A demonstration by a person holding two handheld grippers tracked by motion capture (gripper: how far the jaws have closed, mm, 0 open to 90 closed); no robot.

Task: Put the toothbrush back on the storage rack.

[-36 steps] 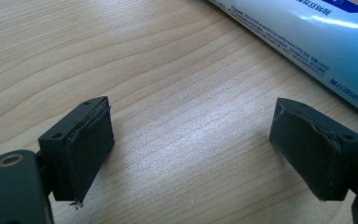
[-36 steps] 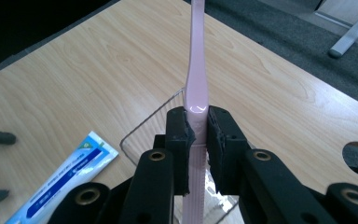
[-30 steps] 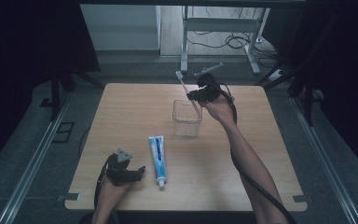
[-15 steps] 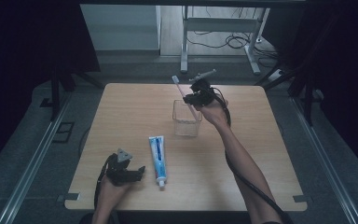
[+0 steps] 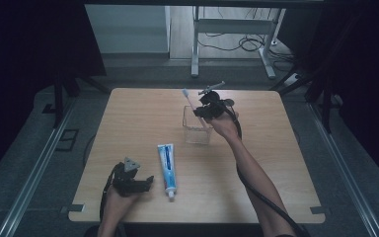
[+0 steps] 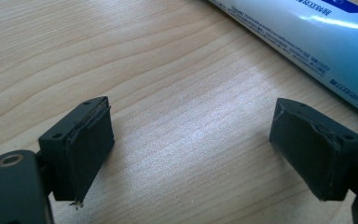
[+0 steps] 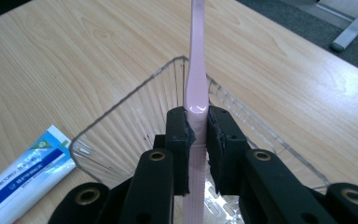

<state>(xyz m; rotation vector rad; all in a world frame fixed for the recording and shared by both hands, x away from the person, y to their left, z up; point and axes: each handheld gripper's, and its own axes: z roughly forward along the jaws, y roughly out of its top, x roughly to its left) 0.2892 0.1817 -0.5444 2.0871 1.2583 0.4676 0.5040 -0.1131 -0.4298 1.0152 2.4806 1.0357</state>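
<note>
The right gripper (image 5: 206, 109) is clamping the pink toothbrush (image 7: 196, 79) by its handle, jaws pressed tight against both sides, and is holding it slanted over the clear ribbed plastic cup (image 5: 197, 129), which is standing near the middle of the desk, toward the far edge. The lower end of the handle is reaching down into the cup, though whether it is touching the bottom is hidden. The likely trouble is the light cup: if the handle is pushing sideways against the rim, the cup may be tipping or sliding, and a toothbrush let go at this slant may be levering it over. The glossy handle may also be slipping between the pads. The left gripper (image 6: 193, 149) is resting low by the desk's near edge, toward its left corner, jaws wide apart and empty, just beside the blue-and-white toothpaste tube (image 5: 167, 165). The desk (image 5: 286, 163) is pale wood-grain laminate, smooth and offering little grip. Around it the room is dim, with dark curtains, grey flooring, and metal frame legs and loose cables beyond the far edge.
</note>
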